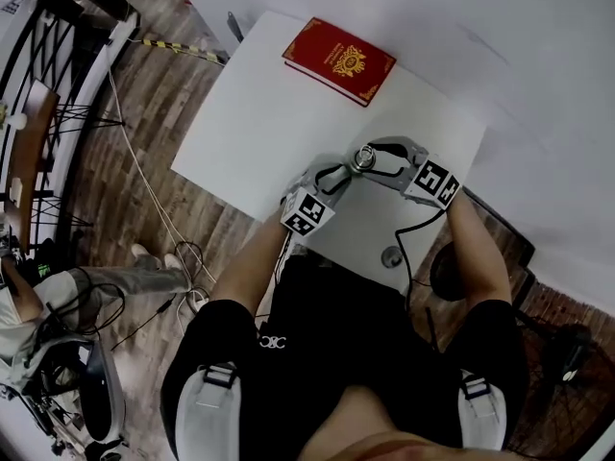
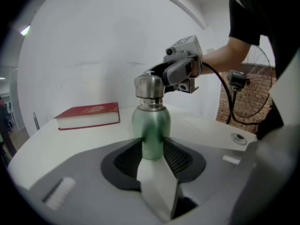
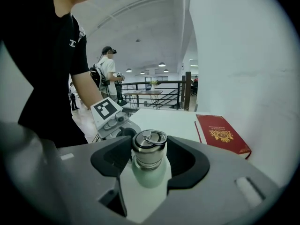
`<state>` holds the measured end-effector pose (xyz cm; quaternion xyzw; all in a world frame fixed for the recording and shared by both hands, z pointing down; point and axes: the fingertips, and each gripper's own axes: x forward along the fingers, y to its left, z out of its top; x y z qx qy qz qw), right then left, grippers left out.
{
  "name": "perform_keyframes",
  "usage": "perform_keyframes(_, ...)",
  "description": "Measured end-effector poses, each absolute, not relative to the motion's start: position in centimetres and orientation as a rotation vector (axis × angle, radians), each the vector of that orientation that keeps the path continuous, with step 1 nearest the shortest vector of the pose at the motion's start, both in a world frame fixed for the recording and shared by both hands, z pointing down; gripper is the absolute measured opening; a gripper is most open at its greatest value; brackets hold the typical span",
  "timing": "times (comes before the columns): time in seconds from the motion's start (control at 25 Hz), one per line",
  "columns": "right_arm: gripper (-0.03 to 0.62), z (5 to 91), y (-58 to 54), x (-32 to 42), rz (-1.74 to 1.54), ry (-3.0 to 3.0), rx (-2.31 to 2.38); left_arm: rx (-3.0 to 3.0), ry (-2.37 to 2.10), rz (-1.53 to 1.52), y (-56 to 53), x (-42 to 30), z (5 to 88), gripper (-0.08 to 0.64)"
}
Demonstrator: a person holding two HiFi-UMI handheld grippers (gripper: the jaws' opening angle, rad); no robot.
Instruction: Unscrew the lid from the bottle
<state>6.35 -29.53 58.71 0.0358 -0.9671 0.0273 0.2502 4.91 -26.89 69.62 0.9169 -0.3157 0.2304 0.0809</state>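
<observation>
A pale green metal bottle (image 2: 151, 125) stands upright near the front edge of the white table (image 1: 259, 123). Its steel lid (image 3: 149, 146), with a ring handle on top, sits on the neck. My left gripper (image 2: 152, 149) is shut on the bottle's body, the dark pads pressing both sides. From the opposite side, my right gripper (image 3: 149, 159) stands around the lid, which sits in the hollow between its pads with only slim gaps. In the head view both grippers, left (image 1: 338, 176) and right (image 1: 373, 159), meet at the bottle (image 1: 362, 158).
A red book (image 1: 338, 60) lies at the table's far side. A small round metal fitting (image 1: 391, 256) is set in the tabletop by the front edge. Cables trail on the wooden floor to the left. Another person (image 3: 107, 74) stands far behind.
</observation>
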Motion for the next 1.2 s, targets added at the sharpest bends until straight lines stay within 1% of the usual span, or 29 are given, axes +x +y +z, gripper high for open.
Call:
perform_keyframes(0.28, 0.236, 55.7, -30.2, 6.1, 0.136, -2.757, 0.208, 2.71, -1.02, 0.616, -27.0, 3.9, 68.0, 0.181)
perform_keyframes(0.6, 0.233, 52.3, -31.4, 7.1, 0.211, -2.905, 0.746, 2.683, -1.213, 0.433, -27.3, 0.9, 62.4, 0.179)
perform_keyframes(0.64, 0.233, 51.7, -31.3, 7.1, 0.213, -2.91, 0.809, 2.671, -1.257, 0.406, -27.5, 0.3, 61.4, 0.172)
perform_keyframes(0.76, 0.233, 49.7, -30.9, 7.6, 0.222, -2.896, 1.022, 2.611, -1.414, 0.341, -28.2, -1.7, 58.7, 0.107)
perform_keyframes(0.92, 0.233, 47.0, -29.0, 8.9, 0.221, -2.802, 1.348, 2.548, -1.594, 0.308, -27.6, -4.2, 55.4, 0.061)
perform_keyframes(1.2, 0.233, 43.3, -26.2, 12.2, 0.156, -2.585, 1.824, 2.497, -1.733, 0.329, -25.5, -7.6, 50.3, 0.054)
